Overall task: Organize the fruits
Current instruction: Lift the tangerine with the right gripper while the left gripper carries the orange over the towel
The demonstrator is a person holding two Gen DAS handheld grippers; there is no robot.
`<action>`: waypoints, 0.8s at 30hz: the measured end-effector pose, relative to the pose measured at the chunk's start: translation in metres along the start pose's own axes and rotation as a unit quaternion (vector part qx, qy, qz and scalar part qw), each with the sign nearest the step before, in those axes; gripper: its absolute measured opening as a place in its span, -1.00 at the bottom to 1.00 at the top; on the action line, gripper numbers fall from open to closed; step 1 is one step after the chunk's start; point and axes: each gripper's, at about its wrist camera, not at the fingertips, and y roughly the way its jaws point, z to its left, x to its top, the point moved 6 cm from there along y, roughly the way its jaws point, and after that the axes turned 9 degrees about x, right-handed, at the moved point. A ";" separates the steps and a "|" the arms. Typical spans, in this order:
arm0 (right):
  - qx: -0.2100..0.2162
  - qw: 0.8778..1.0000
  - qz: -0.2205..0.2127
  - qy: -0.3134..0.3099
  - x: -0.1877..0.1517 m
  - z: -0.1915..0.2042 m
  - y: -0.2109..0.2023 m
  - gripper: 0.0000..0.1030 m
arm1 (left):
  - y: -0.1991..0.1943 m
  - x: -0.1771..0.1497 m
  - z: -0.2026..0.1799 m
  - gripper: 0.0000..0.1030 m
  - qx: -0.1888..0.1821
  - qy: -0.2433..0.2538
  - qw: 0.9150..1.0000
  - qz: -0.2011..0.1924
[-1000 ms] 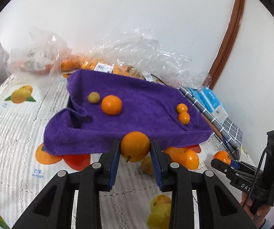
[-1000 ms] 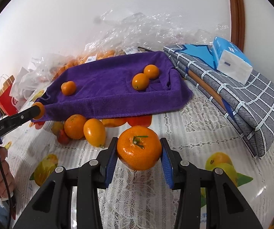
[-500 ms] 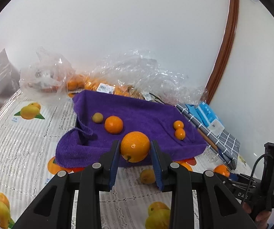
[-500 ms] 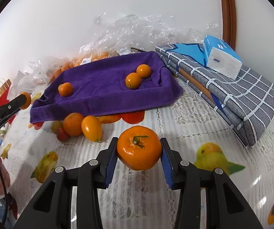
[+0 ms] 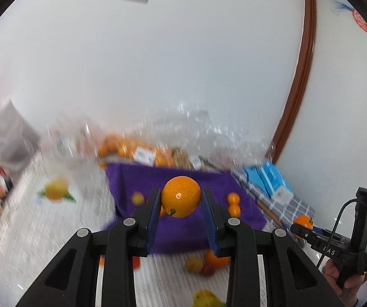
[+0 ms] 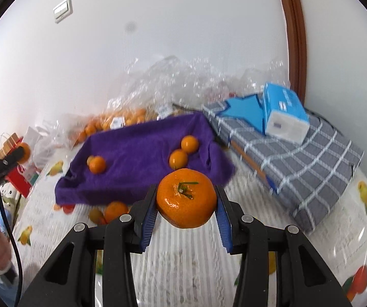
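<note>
My left gripper (image 5: 181, 200) is shut on an orange (image 5: 181, 196) and holds it high above the table, in front of the purple towel (image 5: 183, 181). My right gripper (image 6: 186, 199) is shut on a mandarin (image 6: 186, 198) with a green stem, held above the tablecloth near the towel's front right corner (image 6: 142, 153). Three small oranges lie on the towel: two together (image 6: 183, 151) at the right and one (image 6: 97, 164) at the left. Loose fruits (image 6: 111, 211) lie on the cloth in front of the towel. The right gripper with its mandarin (image 5: 303, 222) shows in the left wrist view.
Clear plastic bags with oranges (image 6: 122, 120) lie behind the towel against the white wall. A folded grey checked cloth (image 6: 298, 163) with a blue tissue box (image 6: 283, 112) lies to the right. Bags and a red box (image 6: 19, 176) stand at the left.
Both grippers have risen and pulled back from the table with their fruit still held. The left wrist view now tilts up and is blurred by motion.
</note>
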 end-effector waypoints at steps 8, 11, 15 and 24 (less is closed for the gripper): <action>0.017 1.000 -0.026 -0.003 0.045 0.012 0.025 -0.18 | 0.034 0.029 0.016 -0.41 0.030 -0.015 0.999 -0.018; 0.017 0.999 -0.023 -0.014 0.052 0.017 0.044 -0.18 | 0.057 0.023 0.025 -0.41 0.040 -0.023 0.999 -0.011; 0.015 0.999 -0.017 -0.026 0.056 0.019 0.076 -0.18 | 0.086 0.004 0.040 -0.41 0.034 -0.045 0.998 0.015; 0.013 1.000 -0.014 -0.021 0.051 0.004 0.108 -0.18 | 0.110 -0.011 0.070 -0.41 0.058 -0.062 0.996 0.036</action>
